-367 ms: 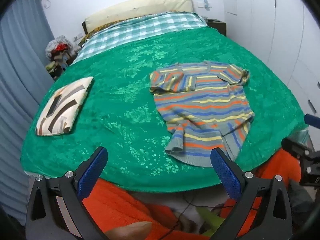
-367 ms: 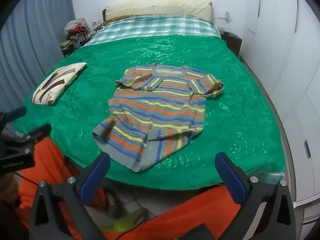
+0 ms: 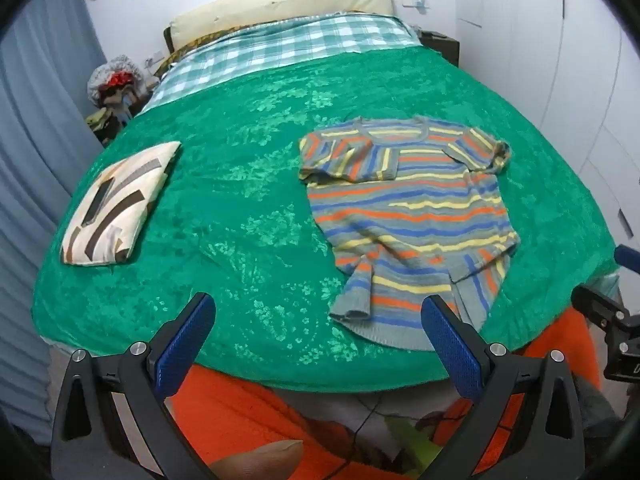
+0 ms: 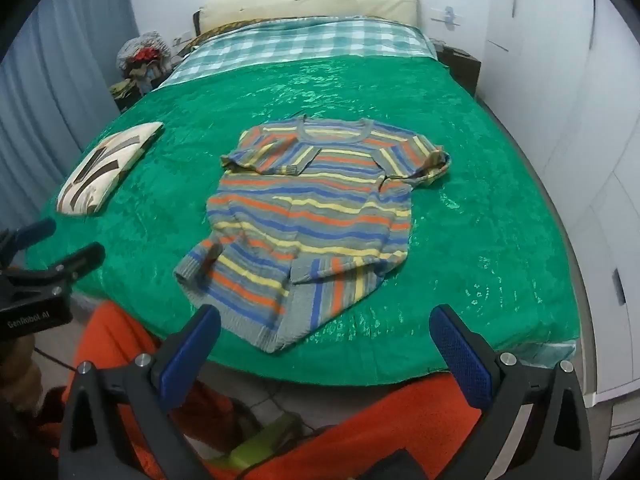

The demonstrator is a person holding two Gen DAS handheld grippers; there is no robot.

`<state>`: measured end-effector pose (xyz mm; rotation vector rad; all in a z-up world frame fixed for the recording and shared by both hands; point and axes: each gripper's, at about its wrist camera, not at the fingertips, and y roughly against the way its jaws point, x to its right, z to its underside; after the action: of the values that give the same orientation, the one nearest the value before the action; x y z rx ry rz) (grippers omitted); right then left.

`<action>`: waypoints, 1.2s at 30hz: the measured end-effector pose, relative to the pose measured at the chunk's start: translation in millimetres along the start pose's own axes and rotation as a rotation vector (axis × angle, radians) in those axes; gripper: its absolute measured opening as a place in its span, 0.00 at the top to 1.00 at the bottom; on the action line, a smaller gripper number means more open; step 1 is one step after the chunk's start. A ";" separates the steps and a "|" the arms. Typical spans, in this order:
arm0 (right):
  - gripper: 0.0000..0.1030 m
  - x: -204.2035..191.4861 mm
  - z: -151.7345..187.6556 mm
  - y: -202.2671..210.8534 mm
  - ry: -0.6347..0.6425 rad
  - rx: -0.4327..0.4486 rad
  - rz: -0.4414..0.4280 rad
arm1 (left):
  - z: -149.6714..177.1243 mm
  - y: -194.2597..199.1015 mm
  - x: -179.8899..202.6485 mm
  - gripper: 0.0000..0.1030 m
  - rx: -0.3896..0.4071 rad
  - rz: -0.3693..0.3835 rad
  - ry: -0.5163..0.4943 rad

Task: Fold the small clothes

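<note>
Holding both tongs back off the foot of the bed, nothing gripped yet.

Item 1 – left gripper [image 3: 318, 320]: jaws spread wide, blue pads bare, empty. Hangs over the near edge of the green bedspread [image 3: 240, 200].

Item 2 – right gripper [image 4: 325, 332]: same, jaws wide apart, empty. Also at the near bed edge.

Item 3 – striped knit sweater [image 3: 408, 216]: the task piece. Lies front-up on the bedspread, collar toward the headboard, hem toward me. Both sleeves already lie turned in across the body; lower part bunched, w/ a cuff sticking out at the hem's left side. Not a tidy rectangle yet.

Item 4 – folded patterned cloth [image 3: 116, 204]: cream w/ brown blocks, well apart to the left of the sweater. Looks done, leave it.

Item 5 – plaid sheet [image 3: 280, 48] and pillow [image 3: 280, 0] at the head end; not involved.

Position notes: in the left view my right pad overlaps the sweater's hem; most of the garment sits ahead and to the right of centre. In the right view the hem sits just ahead of my left pad, the body ahead between the pads.

Step in hand, my reckoning: reach in and take the hem at its two corners, one per tong. To do it well – pinch only the top layers I mean to move, grip both corners level, lift low, carry the hem up toward the collar w/o dragging the sleeves loose. Risk: bunched cuff gets caught in the fold; flatten it first.
</note>
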<state>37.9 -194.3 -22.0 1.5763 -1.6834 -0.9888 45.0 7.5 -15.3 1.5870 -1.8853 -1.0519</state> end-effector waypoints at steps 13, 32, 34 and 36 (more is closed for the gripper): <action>0.00 17.1 16.2 8.7 -0.070 0.004 -0.018 | 3.6 -19.5 -6.8 0.00 -0.013 -0.051 0.050; 0.15 20.1 14.8 -30.8 -0.120 -0.075 -0.086 | 5.2 -27.2 2.8 0.00 -0.018 0.049 0.025; 0.15 16.8 14.5 -29.3 -0.115 -0.066 -0.098 | 6.4 -27.4 2.2 0.00 -0.016 0.049 0.029; 0.15 14.5 14.3 -31.9 -0.121 -0.065 -0.106 | 8.7 -30.5 3.4 0.00 -0.030 0.057 0.034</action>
<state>41.4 -207.5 -57.3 1.6050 -1.6438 -1.2027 56.4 5.2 -45.0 1.5165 -1.8725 -1.0176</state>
